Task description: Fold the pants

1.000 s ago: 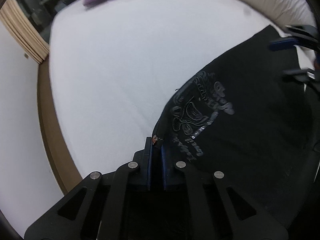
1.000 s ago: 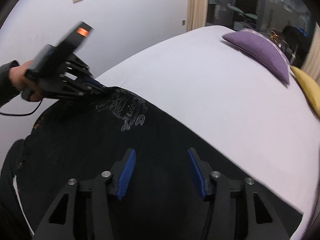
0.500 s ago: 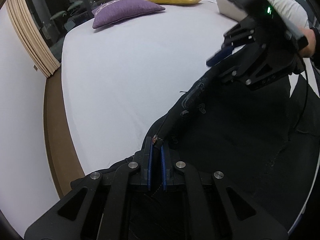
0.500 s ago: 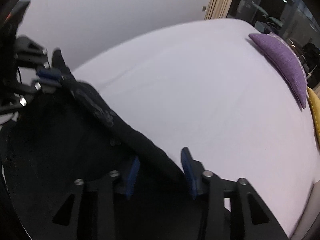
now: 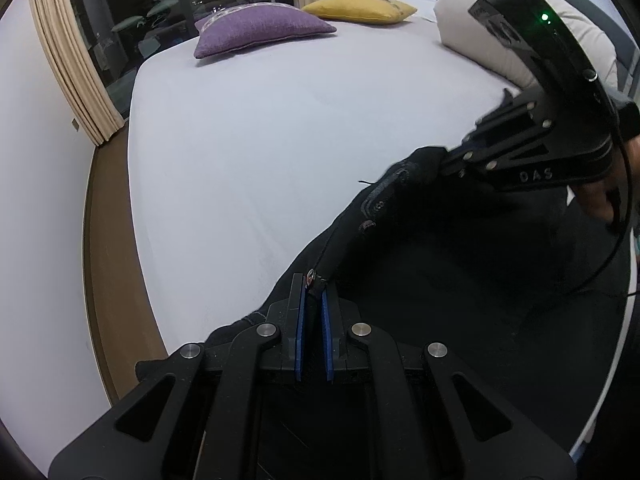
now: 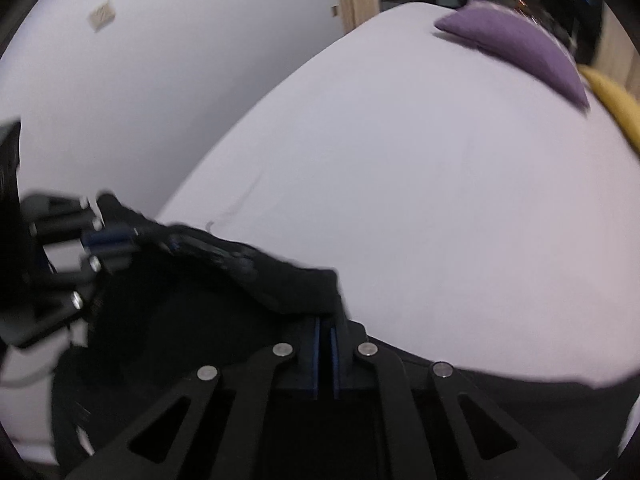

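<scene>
The black cotton pants (image 5: 460, 280) are pinched at one edge corner by the closed jaws of the left gripper (image 5: 314, 292). The right gripper (image 6: 325, 322), jaws just closed on the same raised edge, is seen further along. Between them that edge is stretched; beyond lies the white bed sheet (image 5: 280, 140).

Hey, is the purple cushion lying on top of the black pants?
No, the purple cushion sits far up the bed, well apart from the black pants.
</scene>
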Motion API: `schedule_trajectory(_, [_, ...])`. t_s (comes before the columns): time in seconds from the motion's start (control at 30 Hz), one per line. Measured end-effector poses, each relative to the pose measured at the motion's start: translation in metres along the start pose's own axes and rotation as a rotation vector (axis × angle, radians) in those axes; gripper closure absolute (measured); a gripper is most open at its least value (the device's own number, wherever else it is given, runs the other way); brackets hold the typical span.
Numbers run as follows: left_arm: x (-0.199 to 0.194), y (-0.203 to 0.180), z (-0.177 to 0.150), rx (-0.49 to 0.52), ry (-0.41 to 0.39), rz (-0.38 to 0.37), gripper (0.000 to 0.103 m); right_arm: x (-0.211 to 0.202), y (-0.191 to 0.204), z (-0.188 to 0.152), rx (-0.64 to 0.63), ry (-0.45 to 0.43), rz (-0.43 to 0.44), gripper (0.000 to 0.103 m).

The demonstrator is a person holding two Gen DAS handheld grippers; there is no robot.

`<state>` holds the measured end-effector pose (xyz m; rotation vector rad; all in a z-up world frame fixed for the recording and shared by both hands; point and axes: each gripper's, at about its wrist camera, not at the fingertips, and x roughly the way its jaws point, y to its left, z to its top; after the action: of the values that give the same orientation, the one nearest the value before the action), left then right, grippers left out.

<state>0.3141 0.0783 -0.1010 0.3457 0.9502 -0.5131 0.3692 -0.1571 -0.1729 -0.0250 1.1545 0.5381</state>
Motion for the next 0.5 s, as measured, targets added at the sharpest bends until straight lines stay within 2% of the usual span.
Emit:
schedule_trajectory(0.1, [-0.008, -0.006, -0.006, -0.004, 0.002, -0.011, 0.097, 0.001, 0.003, -0.011, 0.067, -0.005, 0.072, 0.098])
schedule_trajectory(0.17, [-0.015, -0.014, -0.015, 0.007, 0.002, -0.01, 0.097, -0.005, 0.01, -0.023, 0.038, -0.003, 0.064, 0.098])
schedule_trajectory(0.27, [-0.03, -0.026, -0.031, 0.032, -0.009, -0.017, 0.097, -0.028, 0.039, -0.051, -0.183, -0.004, -0.034, 0.098])
schedule_trajectory(0.43, [-0.05, -0.064, -0.071, 0.116, 0.014, -0.075, 0.097, -0.057, 0.074, -0.117, -0.414, 0.047, -0.116, 0.098])
schedule_trajectory(0.5, [-0.053, -0.085, -0.088, 0.172, 0.04, -0.077, 0.097, -0.056, 0.099, -0.146, -0.564, 0.068, -0.203, 0.098])
